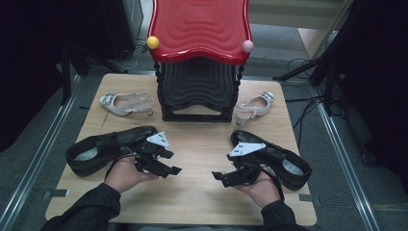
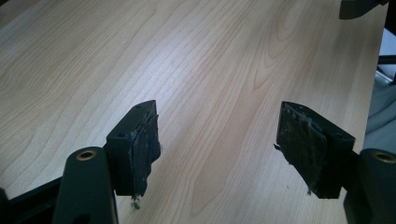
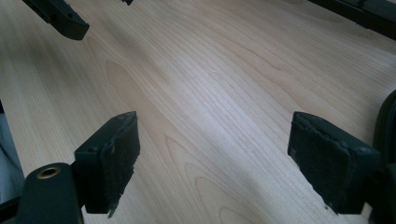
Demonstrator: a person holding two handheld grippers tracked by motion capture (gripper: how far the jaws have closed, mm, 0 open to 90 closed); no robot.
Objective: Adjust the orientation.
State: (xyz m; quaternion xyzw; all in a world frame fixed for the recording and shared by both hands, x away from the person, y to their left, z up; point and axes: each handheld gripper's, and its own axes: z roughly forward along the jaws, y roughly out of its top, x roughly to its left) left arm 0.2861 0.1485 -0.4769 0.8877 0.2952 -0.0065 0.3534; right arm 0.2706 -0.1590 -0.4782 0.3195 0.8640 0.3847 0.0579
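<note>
Two black shoes, one (image 1: 103,148) left and one (image 1: 279,156) right of the red-and-black stool (image 1: 199,57), lie nearer the person than two pale slingbacks (image 1: 126,103) (image 1: 255,107) flanking its base. The left gripper (image 1: 169,169) and right gripper (image 1: 222,177) hover over bare table (image 1: 197,149) between the black shoes, jaws spread wide, gripping nothing.

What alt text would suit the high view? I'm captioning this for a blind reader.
A person holds an open left hand-held gripper and an open right hand-held gripper over a wooden table, each beside a black shoe. Farther back, two pale slingback shoes flank a red-topped black rack.
</note>
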